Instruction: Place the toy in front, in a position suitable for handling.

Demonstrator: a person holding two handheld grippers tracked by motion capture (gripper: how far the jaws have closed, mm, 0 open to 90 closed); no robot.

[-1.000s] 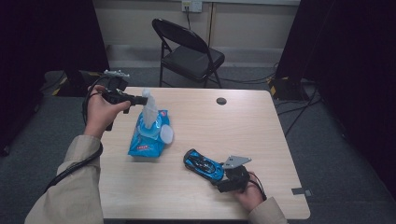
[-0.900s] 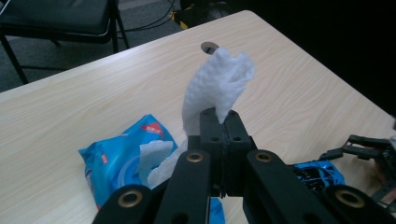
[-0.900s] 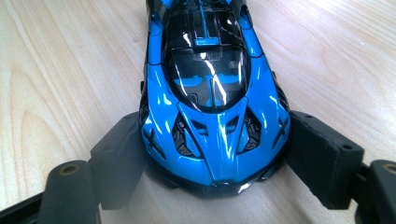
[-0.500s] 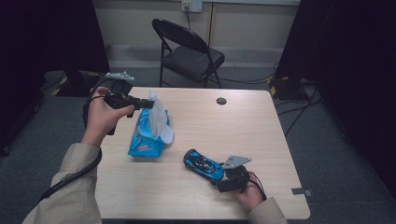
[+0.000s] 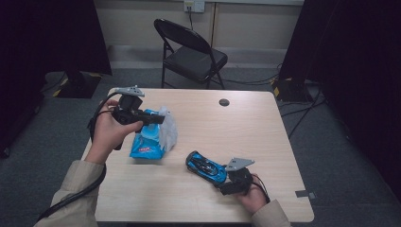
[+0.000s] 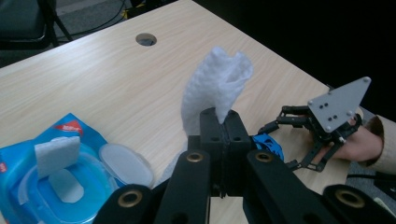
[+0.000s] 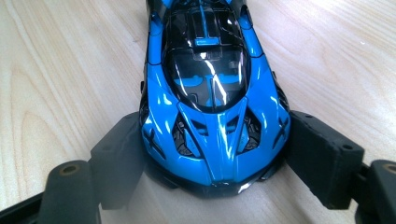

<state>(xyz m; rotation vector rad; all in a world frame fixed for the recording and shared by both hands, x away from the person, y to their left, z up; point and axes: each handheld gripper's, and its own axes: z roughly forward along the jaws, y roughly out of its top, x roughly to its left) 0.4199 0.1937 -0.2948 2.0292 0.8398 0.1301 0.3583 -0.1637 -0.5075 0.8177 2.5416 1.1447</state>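
Two claws work together: the left claw (image 6: 223,122), pressed together on a wipe (image 6: 212,91) at left of the high view above its pack (image 5: 146,142), and the right claw (image 7: 212,154) pinching the car (image 7: 210,93) steady on the tabletop (image 5: 265,132), likely for wiping.

A: The room around the tabletop (image 5: 265,142) is dim, its far corners nearly black.

B: Yes; soft overhead light, faint shadows. Glare streaks the toy car (image 7: 210,88) windscreen, and the black fingers (image 7: 116,158) beside it are blurred.

red label on blue wipes pack (image 6: 56,172), lettering too small to read
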